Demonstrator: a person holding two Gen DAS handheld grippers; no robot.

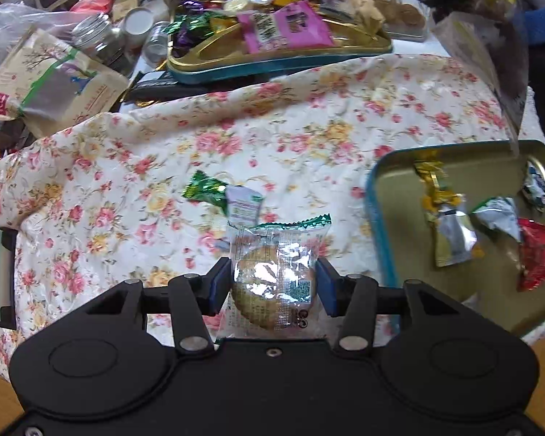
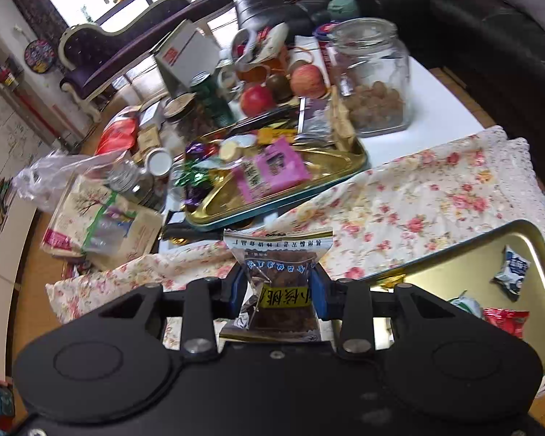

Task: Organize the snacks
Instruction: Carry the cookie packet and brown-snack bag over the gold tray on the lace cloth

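Observation:
My left gripper (image 1: 272,283) is shut on a clear-wrapped round biscuit packet (image 1: 276,276), held above the floral cloth (image 1: 127,167). A green candy (image 1: 205,190) and a small white-green packet (image 1: 242,206) lie on the cloth just beyond it. My right gripper (image 2: 278,290) is shut on a dark walnut snack packet (image 2: 279,272) with a yellow label, held above the cloth (image 2: 418,200). The gold tin tray (image 1: 490,181) with several wrapped snacks is at right; it also shows in the right wrist view (image 2: 472,265).
A second gold tray (image 1: 272,61) full of snacks and a pink packet (image 1: 283,25) stands at the back; it also shows in the right wrist view (image 2: 272,181). Bags (image 1: 47,83), jars, fruit (image 2: 283,87) and a glass jar (image 2: 370,76) crowd the far side.

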